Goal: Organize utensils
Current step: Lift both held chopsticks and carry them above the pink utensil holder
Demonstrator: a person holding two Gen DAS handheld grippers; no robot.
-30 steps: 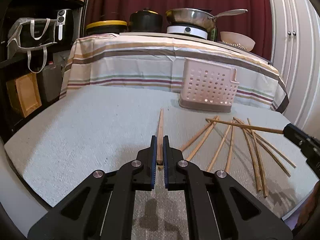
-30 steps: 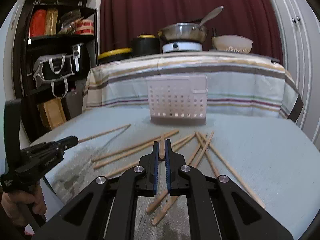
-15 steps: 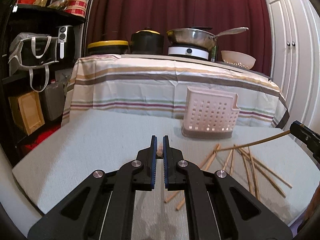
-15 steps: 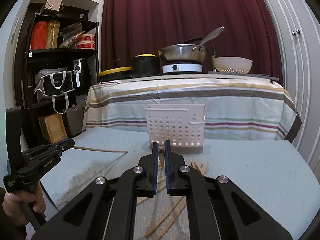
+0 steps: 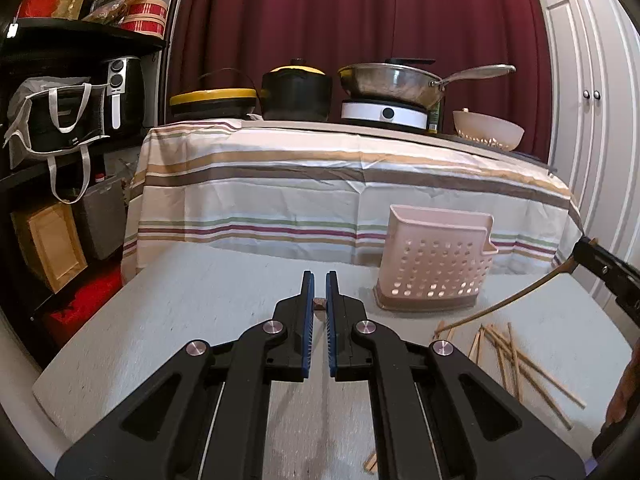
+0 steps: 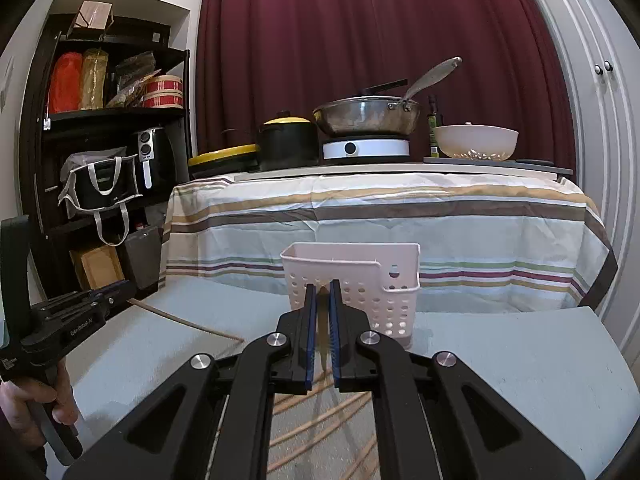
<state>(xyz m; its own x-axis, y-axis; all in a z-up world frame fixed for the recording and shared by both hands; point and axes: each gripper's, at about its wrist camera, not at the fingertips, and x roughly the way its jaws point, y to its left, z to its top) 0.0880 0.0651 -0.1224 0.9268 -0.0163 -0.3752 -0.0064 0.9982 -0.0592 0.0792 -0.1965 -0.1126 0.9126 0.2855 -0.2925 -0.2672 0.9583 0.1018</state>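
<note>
My left gripper (image 5: 319,276) is shut on a wooden chopstick, whose end (image 5: 319,303) shows between the blue pads. It hangs above the grey table, left of the pale perforated utensil basket (image 5: 436,264). The left gripper (image 6: 120,292) also shows in the right wrist view, its chopstick (image 6: 188,322) slanting down to the right. My right gripper (image 6: 323,284) is shut on another chopstick (image 6: 322,336), just in front of the basket (image 6: 360,280). In the left wrist view the right gripper (image 5: 584,250) carries its chopstick (image 5: 508,300) sloping towards the table. Several loose chopsticks (image 5: 516,356) lie there.
Behind the grey table (image 5: 180,320) stands a counter under a striped cloth (image 5: 320,184) with pots, a pan on a hob (image 5: 384,114) and a bowl (image 5: 488,134). A dark shelf unit (image 6: 100,160) with bags stands left. White cupboard doors (image 5: 592,120) are right.
Both grippers have risen from the table, each with its chopstick lifted off the pile. The basket now sits closer in both views.
</note>
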